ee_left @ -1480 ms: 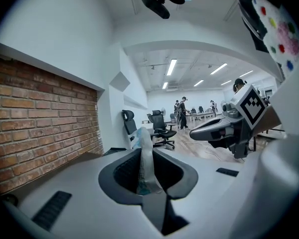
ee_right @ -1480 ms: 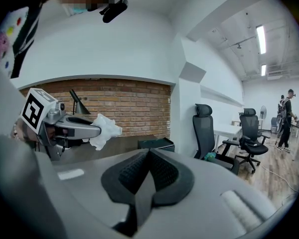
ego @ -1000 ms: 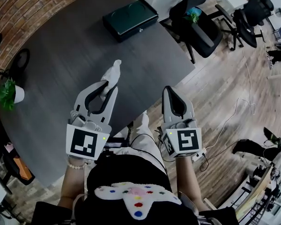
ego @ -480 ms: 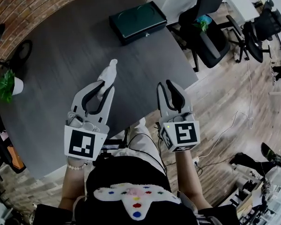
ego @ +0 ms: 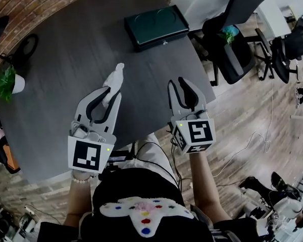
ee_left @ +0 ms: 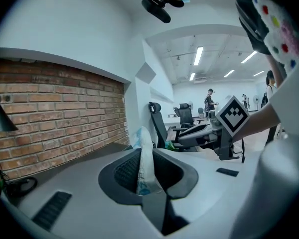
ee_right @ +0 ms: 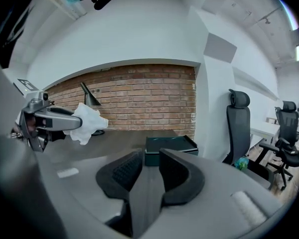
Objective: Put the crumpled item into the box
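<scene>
Crumpled item [ego: 114, 76] as before in the pinch of left gripper [ego: 112, 92]; right gripper [ego: 178, 82], jaws newly apart, empty.

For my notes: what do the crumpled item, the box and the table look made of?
The crumpled item: thin white tissue or plastic film, unclear which; soft folds, faint blue print. The box: dark green, smooth, slightly glossy; perhaps metal or hard plastic, with a small front latch. The table: dark matt top with a wood-grain look, likely laminate.

Dark table [ego: 65, 49] w/ green box [ego: 156, 26]; potted plant [ego: 6, 83] at edge
</scene>
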{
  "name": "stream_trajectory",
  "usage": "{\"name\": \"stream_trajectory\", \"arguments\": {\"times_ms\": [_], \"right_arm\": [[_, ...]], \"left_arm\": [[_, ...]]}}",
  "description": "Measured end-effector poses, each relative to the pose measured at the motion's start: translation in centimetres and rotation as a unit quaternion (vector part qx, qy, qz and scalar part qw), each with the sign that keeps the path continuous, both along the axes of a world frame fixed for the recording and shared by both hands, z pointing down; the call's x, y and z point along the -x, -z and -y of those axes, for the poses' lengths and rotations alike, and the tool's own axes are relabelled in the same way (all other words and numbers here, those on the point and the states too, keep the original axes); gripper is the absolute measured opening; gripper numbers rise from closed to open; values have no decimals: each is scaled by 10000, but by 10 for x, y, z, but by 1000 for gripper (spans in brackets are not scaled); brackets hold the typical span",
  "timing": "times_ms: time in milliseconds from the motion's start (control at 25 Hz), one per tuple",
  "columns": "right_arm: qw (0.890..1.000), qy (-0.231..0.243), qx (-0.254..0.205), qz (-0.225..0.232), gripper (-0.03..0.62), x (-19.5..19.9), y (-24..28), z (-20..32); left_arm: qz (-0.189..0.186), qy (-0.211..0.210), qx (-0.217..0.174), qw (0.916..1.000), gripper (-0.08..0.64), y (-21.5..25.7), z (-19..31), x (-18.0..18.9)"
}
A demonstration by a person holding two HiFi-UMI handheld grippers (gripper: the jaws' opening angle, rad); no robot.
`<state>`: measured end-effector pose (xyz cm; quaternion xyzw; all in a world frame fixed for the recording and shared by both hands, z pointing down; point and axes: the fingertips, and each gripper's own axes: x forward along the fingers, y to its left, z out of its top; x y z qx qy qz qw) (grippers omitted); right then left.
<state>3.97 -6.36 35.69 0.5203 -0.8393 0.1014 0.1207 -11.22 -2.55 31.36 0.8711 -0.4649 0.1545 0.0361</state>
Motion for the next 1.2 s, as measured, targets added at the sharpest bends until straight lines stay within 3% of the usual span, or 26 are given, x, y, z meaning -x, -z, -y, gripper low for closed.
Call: {"name": "stream_trajectory", "arguments": {"times_ms": [760,1200], "right_arm": [[9982,527,254,-120,123,-11,-53,100],[9972,570,426,-221,123,-13,-96,142]], "left_arm": [[54,840,195,9963,63,-22,41,0],[163,1005,288,9944,63,-40,56,1]]}}
